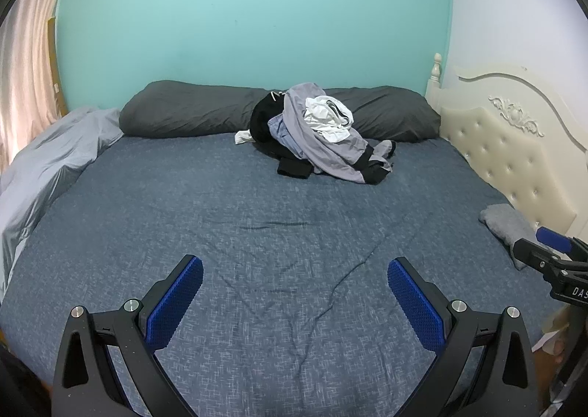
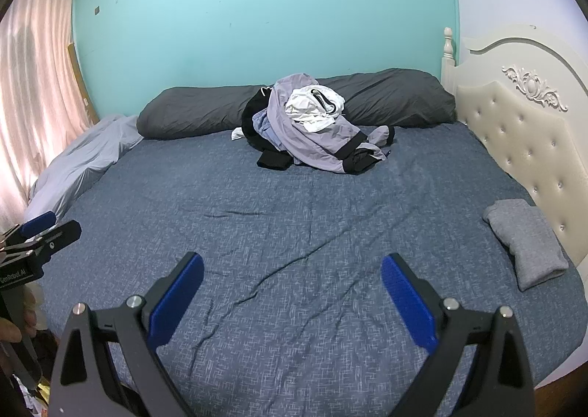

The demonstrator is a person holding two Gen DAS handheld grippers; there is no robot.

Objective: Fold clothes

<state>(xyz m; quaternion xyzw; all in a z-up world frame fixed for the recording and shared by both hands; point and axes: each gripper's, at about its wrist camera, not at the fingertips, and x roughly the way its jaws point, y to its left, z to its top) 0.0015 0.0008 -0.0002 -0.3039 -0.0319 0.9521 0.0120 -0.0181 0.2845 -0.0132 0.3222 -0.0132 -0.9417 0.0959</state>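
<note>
The bed (image 1: 257,233) runs past the lower frame edge. A heaped clothes pile (image 1: 316,134) at its far side hides part of the dark pillow (image 1: 183,111). The folded grey garment (image 2: 525,240) lies beside the headboard (image 2: 522,130). The left gripper (image 1: 295,292) and right gripper (image 2: 292,288) gape wide, empty.

Blue crosshatched sheet (image 1: 257,233), grey folded garment (image 2: 525,244)

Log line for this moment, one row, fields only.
left gripper: open, empty | right gripper: open, empty | clothes pile: unfolded, by dark pillow | grey folded garment: near headboard
</note>
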